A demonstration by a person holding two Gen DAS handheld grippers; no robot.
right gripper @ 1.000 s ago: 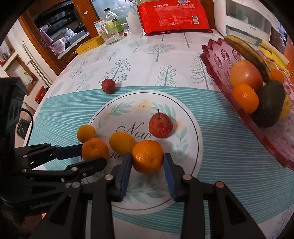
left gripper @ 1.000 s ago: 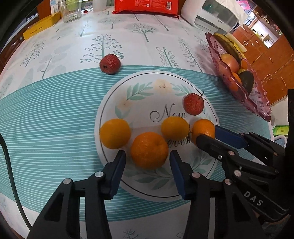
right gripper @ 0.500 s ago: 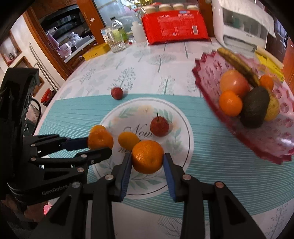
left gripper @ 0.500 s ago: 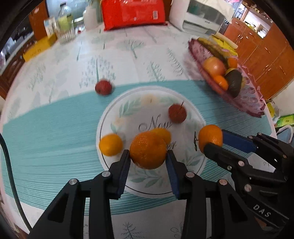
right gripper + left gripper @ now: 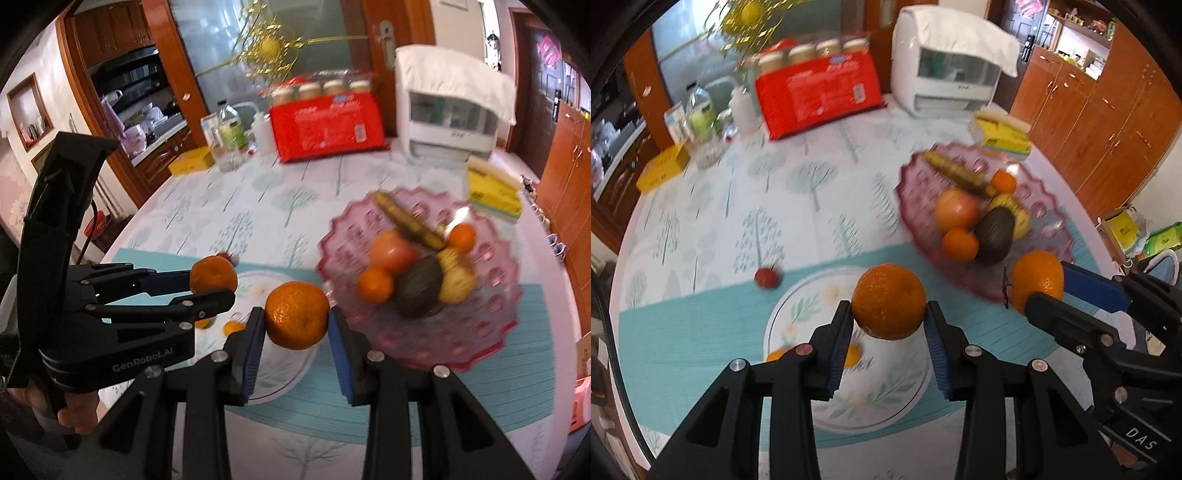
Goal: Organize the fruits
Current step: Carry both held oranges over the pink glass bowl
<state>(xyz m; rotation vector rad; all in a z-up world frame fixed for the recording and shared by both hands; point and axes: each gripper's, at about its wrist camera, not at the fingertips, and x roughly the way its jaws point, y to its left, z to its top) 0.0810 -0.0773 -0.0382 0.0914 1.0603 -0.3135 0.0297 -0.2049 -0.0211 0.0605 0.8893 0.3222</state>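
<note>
Two oranges are hanging above the table, one in each gripper. Each is round, with no long axis to speak of; the dimpled end of the right orange is facing the camera. The left gripper is clamping the left orange between its blue pads, at the fingertips, over the round printed mat. Its jaws have just been closing on that fruit. The right gripper is squeezing its orange likewise, just beside the pink bowl, which is holding other fruit. A red fruit is lying on the cloth beyond the mat.
</note>
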